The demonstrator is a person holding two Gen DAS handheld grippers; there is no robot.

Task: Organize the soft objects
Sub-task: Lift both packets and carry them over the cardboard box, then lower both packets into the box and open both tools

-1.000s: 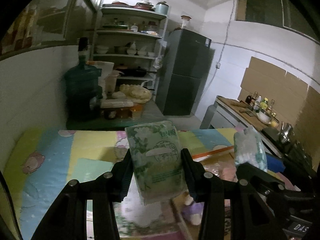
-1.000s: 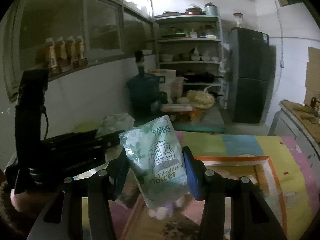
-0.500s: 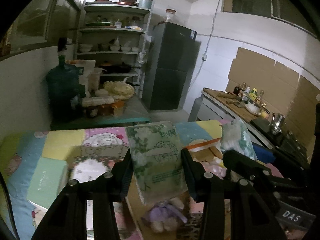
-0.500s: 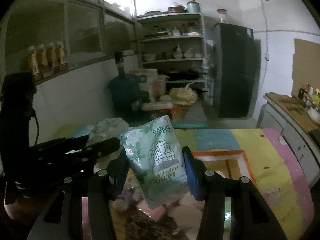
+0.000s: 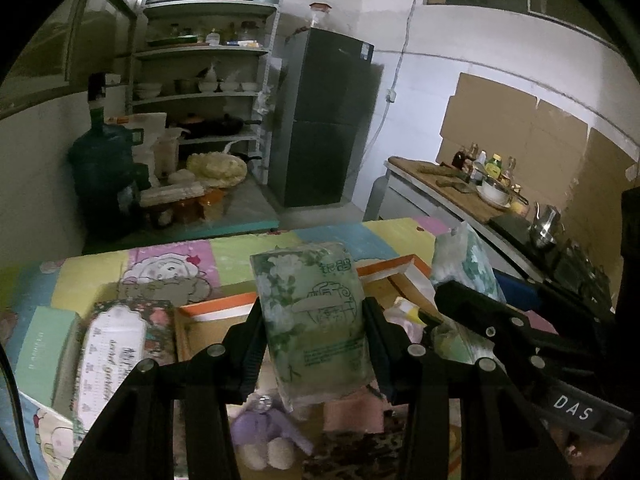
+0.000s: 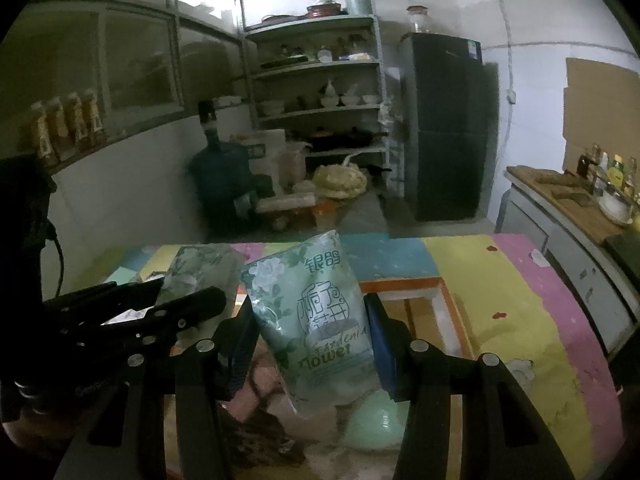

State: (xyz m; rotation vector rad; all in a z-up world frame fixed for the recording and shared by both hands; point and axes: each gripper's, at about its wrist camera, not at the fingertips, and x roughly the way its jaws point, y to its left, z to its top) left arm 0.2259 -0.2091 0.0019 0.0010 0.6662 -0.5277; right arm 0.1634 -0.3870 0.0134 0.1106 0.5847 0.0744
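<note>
My left gripper (image 5: 314, 332) is shut on a green flowered tissue pack (image 5: 316, 320) and holds it above an open cardboard box (image 5: 208, 312) with an orange-and-white rim. My right gripper (image 6: 310, 328) is shut on a second green tissue pack (image 6: 312, 316) over the same box (image 6: 404, 286). Inside the box lie a purple plush toy (image 5: 268, 436), pink soft items (image 5: 352, 412) and a pale green round thing (image 6: 374, 420). Each gripper shows in the other's view, the right one (image 5: 480, 320) at right, the left one (image 6: 132, 312) at left.
The box sits on a table with a pastel patchwork cloth (image 6: 500, 280). A flowered box with a label (image 5: 120, 344) and a mint box (image 5: 40, 348) lie left of it. Beyond are a blue water jug (image 5: 104, 172), shelves (image 5: 200, 92), a dark fridge (image 5: 324, 120) and a counter (image 5: 460, 192).
Both grippers, each still holding its pack, have moved over the open box; the view has swung right and the box's contents have come into sight below.
</note>
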